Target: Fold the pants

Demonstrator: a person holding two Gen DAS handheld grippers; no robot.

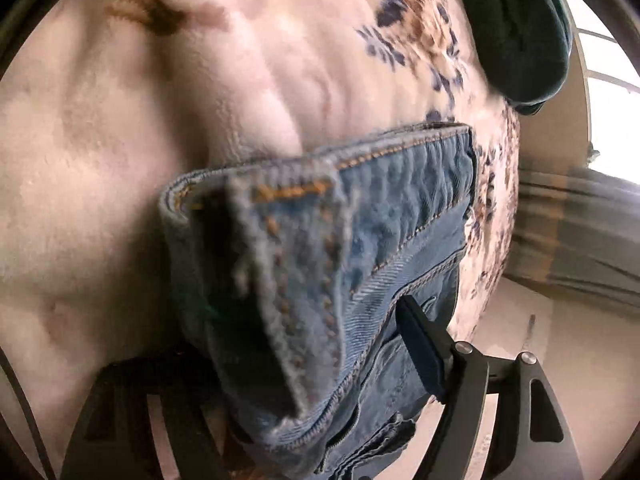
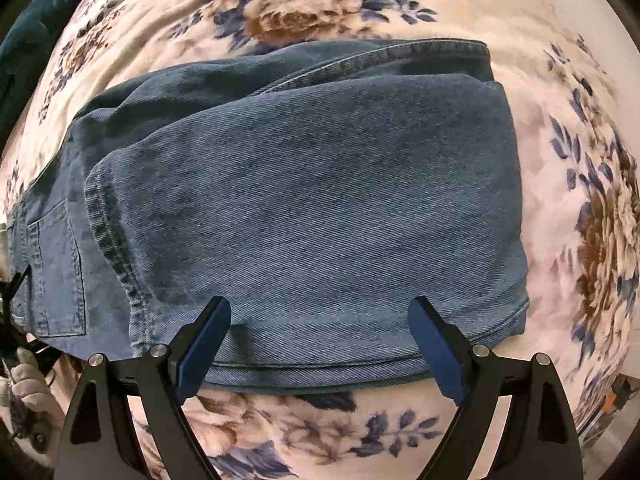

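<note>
The blue jeans (image 2: 304,184) lie folded in a thick stack on a floral blanket (image 2: 580,140), back pocket at the left. My right gripper (image 2: 319,304) points straight down over the stack's near edge. It is open, its blue pads wide apart with nothing pinched between them. In the left wrist view the waistband end of the jeans (image 1: 320,240) fills the space between the fingers of my left gripper (image 1: 316,312). The right finger (image 1: 420,344) rests against the denim; the left finger is hidden under the cloth. A belt loop hangs blurred close to the lens.
A dark green cushion (image 1: 516,28) sits at the blanket's far edge, also seen as the cushion (image 2: 24,40) at the upper left. A gloved hand (image 2: 24,376) shows at the lower left. A bright window (image 1: 612,80) and a striped cloth (image 1: 580,240) lie to the right.
</note>
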